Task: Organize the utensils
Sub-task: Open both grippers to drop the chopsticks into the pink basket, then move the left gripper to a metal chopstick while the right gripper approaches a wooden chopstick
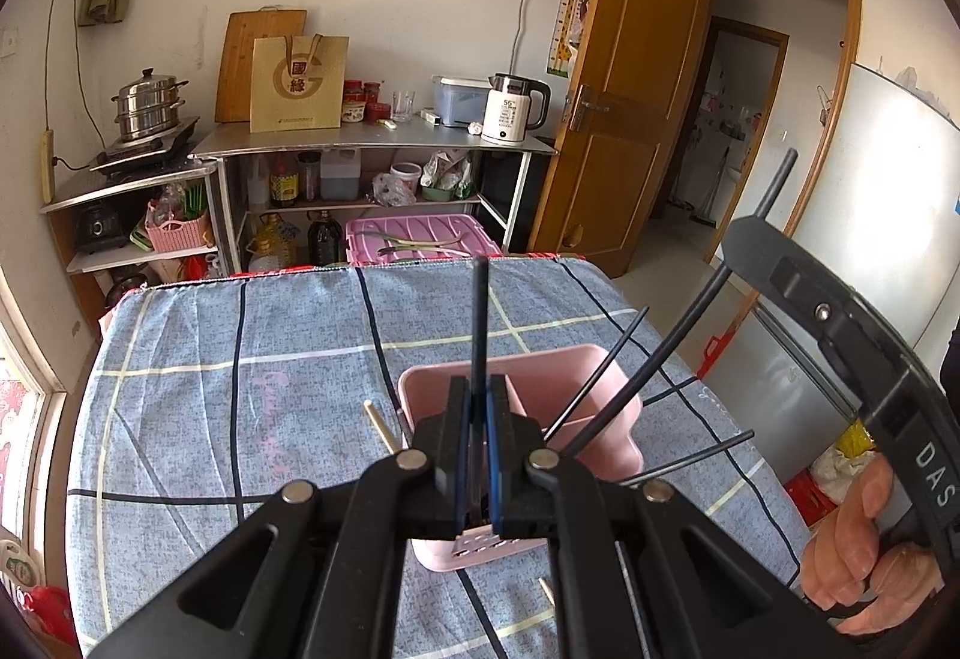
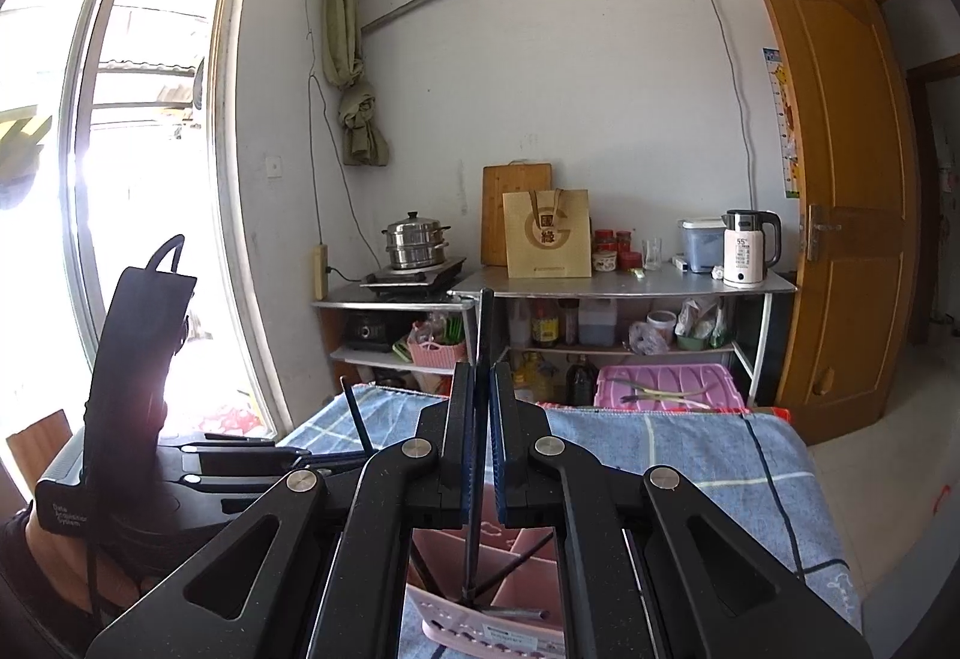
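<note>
Checked-cloth desk (image 1: 252,347): both hand-held grippers (image 1: 478,455) (image 2: 478,437) clench black chopsticks (image 1: 480,323); I'd lower them vertically into the pink holder (image 1: 606,377).

Left claw (image 1: 479,422) clamped on an upright black chopstick (image 1: 480,323) above the pink holder (image 1: 606,377) on checked cloth (image 1: 252,389).

Your left fingers (image 1: 459,440) hide the near wall of the pink caddy (image 1: 600,377) and the lower chopstick (image 1: 480,323). Below the caddy, the bench (image 1: 240,389) is cut off; its small label is unreadable.
</note>
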Demonstrator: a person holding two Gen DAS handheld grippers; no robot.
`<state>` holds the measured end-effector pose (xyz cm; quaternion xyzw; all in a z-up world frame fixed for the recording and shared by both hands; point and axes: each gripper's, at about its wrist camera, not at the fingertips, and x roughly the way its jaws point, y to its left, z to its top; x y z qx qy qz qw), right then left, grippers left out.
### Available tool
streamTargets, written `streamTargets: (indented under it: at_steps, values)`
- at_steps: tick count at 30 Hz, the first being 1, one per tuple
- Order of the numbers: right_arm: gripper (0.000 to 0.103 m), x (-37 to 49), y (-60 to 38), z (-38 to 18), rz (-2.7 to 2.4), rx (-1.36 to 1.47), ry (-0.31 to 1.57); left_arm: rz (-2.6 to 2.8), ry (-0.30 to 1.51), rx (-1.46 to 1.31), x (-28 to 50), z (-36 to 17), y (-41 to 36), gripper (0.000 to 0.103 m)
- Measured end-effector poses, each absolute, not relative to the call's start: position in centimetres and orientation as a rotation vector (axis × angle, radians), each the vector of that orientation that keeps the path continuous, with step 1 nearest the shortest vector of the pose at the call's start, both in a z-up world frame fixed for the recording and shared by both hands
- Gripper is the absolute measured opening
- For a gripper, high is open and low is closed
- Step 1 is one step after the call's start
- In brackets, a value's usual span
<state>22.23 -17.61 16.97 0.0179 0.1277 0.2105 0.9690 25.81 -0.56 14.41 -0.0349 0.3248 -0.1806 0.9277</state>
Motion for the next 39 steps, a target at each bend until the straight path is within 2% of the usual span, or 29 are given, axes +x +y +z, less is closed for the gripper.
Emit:
streamTargets:
  at_steps: [10, 12, 13, 14, 21, 25, 33, 39]
  values:
    - [0.005, 24.0, -18.5, 12.8, 0.411, 0.038, 0.429, -0.359, 0.697, -0.071, 25.6, 12.9, -0.2, 0.008]
    - [0.006, 23.9, -18.8, 12.5, 0.405, 0.040, 0.441, -0.350, 0.692, -0.073, 25.4, 12.8, 0.0, 0.020]
    - [0.011, 23.7, -19.0, 12.6, 0.400, 0.040, 0.439, -0.343, 0.687, -0.077, 25.3, 12.9, 0.2, 0.033]
    - [0.013, 23.5, -19.2, 12.7, 0.398, 0.041, 0.433, -0.336, 0.679, -0.081, 25.1, 12.9, 0.4, 0.039]
    - [0.019, 20.8, -21.0, 14.1, 0.393, 0.060, 0.378, -0.304, 0.614, -0.083, 22.9, 14.0, 1.3, 0.039]
    - [0.029, 18.7, -22.0, 14.5, 0.393, 0.079, 0.341, -0.300, 0.574, -0.073, 20.7, 14.5, 1.5, 0.039]
    - [0.029, 15.1, -24.4, 13.9, 0.377, 0.107, 0.323, -0.314, 0.513, -0.071, 16.1, 14.5, 1.7, 0.039]
    - [0.029, 13.7, -26.2, 12.2, 0.351, 0.146, 0.369, -0.330, 0.532, -0.083, 13.8, 12.7, 1.5, 0.039]
